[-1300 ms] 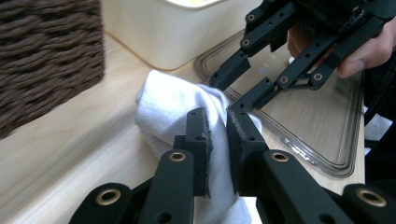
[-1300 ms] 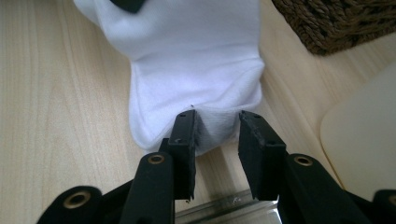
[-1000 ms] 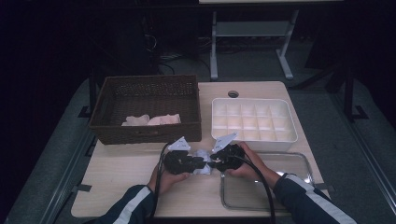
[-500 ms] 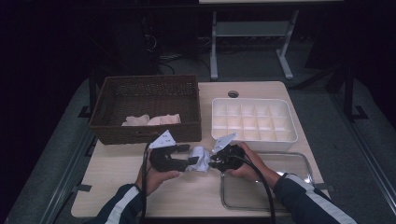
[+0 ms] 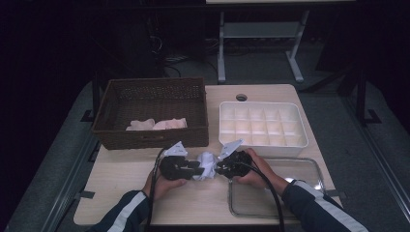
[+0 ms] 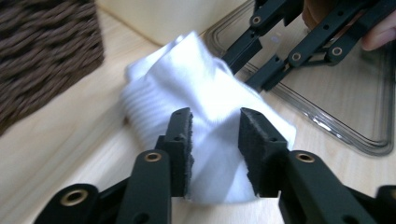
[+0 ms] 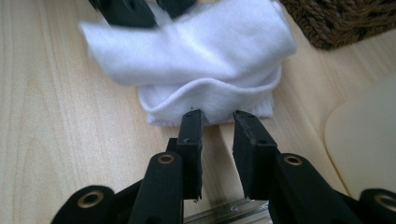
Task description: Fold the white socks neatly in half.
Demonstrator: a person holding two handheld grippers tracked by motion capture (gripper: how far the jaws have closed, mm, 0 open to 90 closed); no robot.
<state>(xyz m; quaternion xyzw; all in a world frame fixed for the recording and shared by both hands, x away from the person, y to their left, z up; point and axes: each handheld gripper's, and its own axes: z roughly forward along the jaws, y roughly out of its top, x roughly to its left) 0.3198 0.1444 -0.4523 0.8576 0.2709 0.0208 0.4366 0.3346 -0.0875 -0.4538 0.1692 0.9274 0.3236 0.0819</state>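
Note:
A folded white sock (image 5: pixel 207 164) lies on the wooden table between my two grippers. In the left gripper view the sock (image 6: pixel 187 79) spreads under and beyond my left gripper (image 6: pixel 215 116). Its jaws have just been closing, and white cloth shows in the gap, but the pads stand apart from it. My right gripper (image 7: pixel 219 116) has also just been closing. Its tips rest at the sock's (image 7: pixel 201 42) ribbed edge, with bare table showing in the gap. From above, the left gripper (image 5: pixel 196 169) and right gripper (image 5: pixel 218 169) face each other across the sock.
A brown wicker basket (image 5: pixel 150 87) with pale cloths (image 5: pixel 154 124) stands at the back left. A white compartment tray (image 5: pixel 263 104) sits at the back right. A clear glass tray (image 5: pixel 309 193) lies at the front right, under the right forearm.
The left gripper drew away to the left half a second ago and has come back right to the sock. The right gripper has stayed put.

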